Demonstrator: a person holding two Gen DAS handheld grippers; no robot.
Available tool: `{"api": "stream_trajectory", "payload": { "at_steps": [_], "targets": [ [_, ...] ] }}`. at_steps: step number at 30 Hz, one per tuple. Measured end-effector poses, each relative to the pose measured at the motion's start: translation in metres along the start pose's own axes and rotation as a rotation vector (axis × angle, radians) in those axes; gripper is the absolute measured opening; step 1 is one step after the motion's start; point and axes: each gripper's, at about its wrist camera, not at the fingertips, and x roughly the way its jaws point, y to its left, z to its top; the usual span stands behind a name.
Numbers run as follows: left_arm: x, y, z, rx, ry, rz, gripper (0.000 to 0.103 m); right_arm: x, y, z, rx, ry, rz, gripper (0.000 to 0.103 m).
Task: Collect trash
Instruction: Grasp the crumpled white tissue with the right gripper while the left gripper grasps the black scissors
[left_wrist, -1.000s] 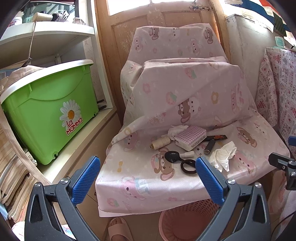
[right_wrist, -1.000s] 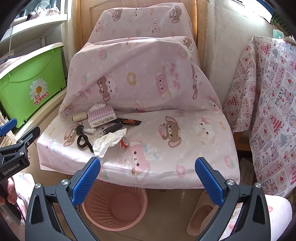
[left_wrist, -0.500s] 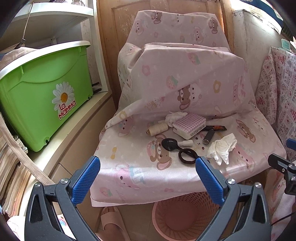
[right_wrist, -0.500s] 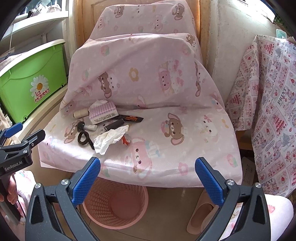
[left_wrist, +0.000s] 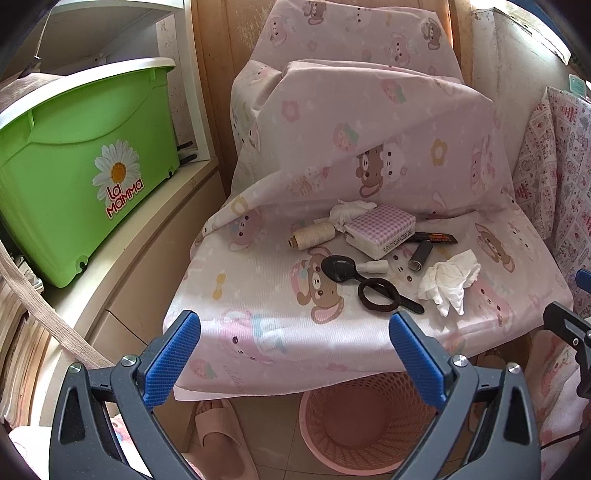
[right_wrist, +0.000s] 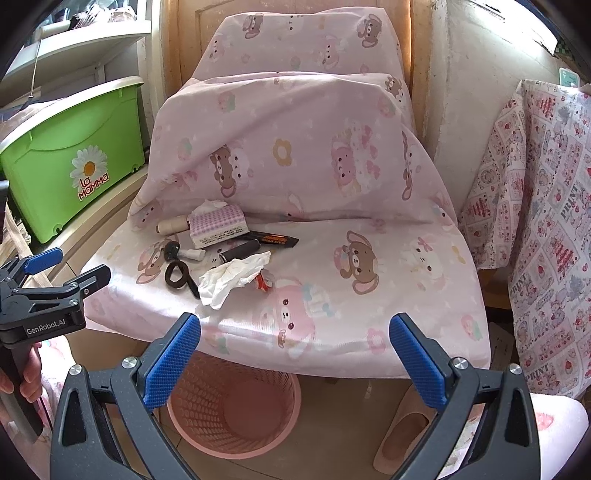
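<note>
A crumpled white tissue (left_wrist: 448, 284) (right_wrist: 232, 277) lies on the pink-covered chair seat (left_wrist: 258, 295) (right_wrist: 369, 266) among small items: a checked tissue pack (left_wrist: 380, 227), a thread spool (left_wrist: 312, 236), a black spoon (left_wrist: 338, 269), a black hair tie (left_wrist: 378, 293), a dark wrapper (right_wrist: 273, 240) and a red scrap (right_wrist: 263, 284). A pink mesh bin (left_wrist: 354, 421) (right_wrist: 236, 410) stands on the floor under the seat's front edge. My left gripper (left_wrist: 295, 354) is open and empty before the seat. My right gripper (right_wrist: 295, 354) is open and empty, above the bin.
A green lidded box (left_wrist: 74, 177) sits on a shelf at the left. A patterned cloth (right_wrist: 543, 229) hangs at the right. Pink slippers (left_wrist: 218, 439) (right_wrist: 402, 435) lie on the floor beside the bin. A second white tissue (left_wrist: 349, 212) sits behind the pack.
Both grippers have moved slightly nearer to the seat and tilted down; the left view shows more of the bin. Nothing on the seat has moved. Both grippers stay open.
</note>
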Motion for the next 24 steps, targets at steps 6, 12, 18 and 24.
{"api": "stream_trajectory", "payload": {
  "at_steps": [6,12,18,24],
  "targets": [
    [0.018,0.007,0.007,-0.056,0.056,-0.120,0.080,0.017,0.004,0.009,0.033,0.026,0.080,0.082],
    [0.034,0.016,0.012,-0.112,0.084,-0.132,0.067,0.061,0.010,0.027,0.117,0.129,0.207,0.061],
    [0.037,0.003,0.012,-0.048,0.057,-0.158,0.045,0.101,0.016,0.028,0.175,0.197,0.238,0.041],
    [0.048,-0.015,0.013,-0.015,0.077,-0.230,0.034,0.111,0.022,0.031,0.157,0.192,0.232,0.017]
  ]
}}
